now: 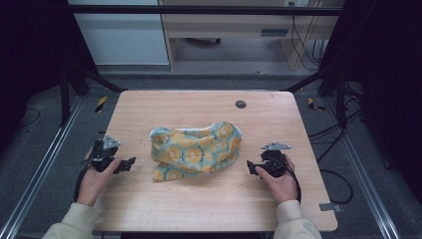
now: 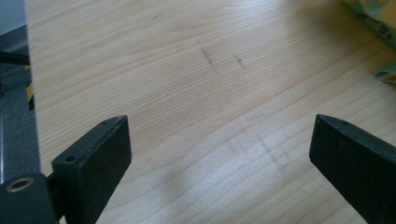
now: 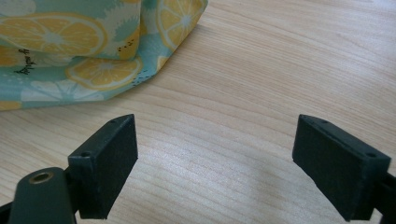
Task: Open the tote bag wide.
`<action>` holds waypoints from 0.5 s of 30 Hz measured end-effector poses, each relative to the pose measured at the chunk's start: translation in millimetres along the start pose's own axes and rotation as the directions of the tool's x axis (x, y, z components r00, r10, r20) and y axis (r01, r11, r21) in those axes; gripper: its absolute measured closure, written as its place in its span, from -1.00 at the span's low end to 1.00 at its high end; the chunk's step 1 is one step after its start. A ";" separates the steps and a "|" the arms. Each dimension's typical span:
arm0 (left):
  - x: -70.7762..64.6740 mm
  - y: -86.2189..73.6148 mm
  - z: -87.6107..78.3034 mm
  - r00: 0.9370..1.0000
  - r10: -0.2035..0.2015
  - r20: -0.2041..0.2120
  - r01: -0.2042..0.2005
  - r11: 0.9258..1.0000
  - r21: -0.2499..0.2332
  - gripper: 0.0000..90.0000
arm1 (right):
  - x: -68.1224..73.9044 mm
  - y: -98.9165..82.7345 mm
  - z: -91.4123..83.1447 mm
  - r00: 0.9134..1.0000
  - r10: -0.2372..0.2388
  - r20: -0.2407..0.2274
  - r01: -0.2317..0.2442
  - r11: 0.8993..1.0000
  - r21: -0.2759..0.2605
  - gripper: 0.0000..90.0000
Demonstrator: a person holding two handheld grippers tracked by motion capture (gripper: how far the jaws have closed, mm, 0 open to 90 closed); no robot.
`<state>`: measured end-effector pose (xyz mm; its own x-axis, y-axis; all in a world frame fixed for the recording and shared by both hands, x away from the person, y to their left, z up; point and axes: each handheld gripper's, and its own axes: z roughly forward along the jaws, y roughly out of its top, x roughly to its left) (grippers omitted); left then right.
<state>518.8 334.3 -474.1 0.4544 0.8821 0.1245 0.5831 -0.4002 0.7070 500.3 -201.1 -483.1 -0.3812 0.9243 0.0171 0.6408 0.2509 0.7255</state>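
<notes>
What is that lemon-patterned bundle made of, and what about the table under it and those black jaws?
The lemon-print cloth looks like soft woven fabric, matte: it lies crumpled in loose folds. The table appears to be light wood or a wood-look laminate, with visible grain and a smooth, faintly glossy surface. The left gripper has dull black jaws, probably plastic or rubber-faced; the look leaves it open.

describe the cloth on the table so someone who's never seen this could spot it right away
Start at the light wooden table and look to its middle, between the left gripper and the right gripper. There lies a crumpled cloth, touched by neither. Its pale teal fabric printed with yellow citrus slices makes it the one soft, colourful thing there.
</notes>
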 end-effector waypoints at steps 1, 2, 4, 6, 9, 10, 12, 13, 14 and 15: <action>0.0 0.0 0.0 1.000 0.000 0.000 0.000 1.000 0.000 -0.87 | 0.0 0.1 -0.4 1.000 0.002 -0.003 -0.002 1.000 0.000 -0.68; 1.0 -0.9 0.1 1.000 -0.012 0.007 0.012 1.000 0.003 -0.87 | 0.0 0.2 -1.0 1.000 0.002 -0.004 -0.002 1.000 -0.001 -0.67; 0.8 -0.8 0.1 1.000 -0.012 0.003 0.012 1.000 0.001 -0.87 | 0.1 0.4 -1.7 1.000 0.002 -0.007 -0.002 1.000 -0.002 -0.66; 0.1 -0.2 -0.4 1.000 -0.011 0.000 0.011 1.000 -0.001 -0.87 | 1.3 1.9 -4.9 1.000 0.001 -0.013 -0.001 1.000 -0.005 -0.62; -1.0 0.2 -1.8 1.000 -0.019 0.000 0.019 1.000 -0.001 -0.87 | 4.4 6.4 -10.2 1.000 -0.009 -0.027 0.008 1.000 -0.022 -0.61; -1.8 -0.3 -3.5 1.000 -0.026 0.002 0.026 1.000 -0.003 -0.86 | 6.1 9.5 -13.0 1.000 -0.008 -0.029 0.007 1.000 -0.025 -0.59; -2.4 -0.4 -4.3 1.000 -0.029 0.002 0.029 1.000 -0.005 -0.86 | 8.1 13.2 -15.8 0.999 -0.022 -0.030 0.021 0.999 -0.030 -0.57; -3.6 -0.5 -5.1 1.000 -0.030 0.003 0.030 1.000 -0.007 -0.86 | 13.2 23.2 -23.2 0.998 -0.038 -0.043 0.036 0.998 -0.047 -0.52; -3.6 -0.5 -5.1 1.000 -0.030 0.003 0.030 1.000 -0.007 -0.86 | 13.2 23.2 -23.2 0.998 -0.038 -0.043 0.036 0.998 -0.047 -0.52; -4.7 -0.6 -5.1 0.999 -0.032 0.004 0.032 0.999 -0.005 -0.86 | 19.0 34.9 -31.6 0.995 -0.078 -0.055 0.075 0.995 -0.064 -0.45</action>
<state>512.9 331.7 -471.6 0.4381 0.8935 0.0986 0.5944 -0.3703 0.7139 494.3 -183.9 -435.8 -0.4664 0.8846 -0.0019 0.5667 0.3005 0.7672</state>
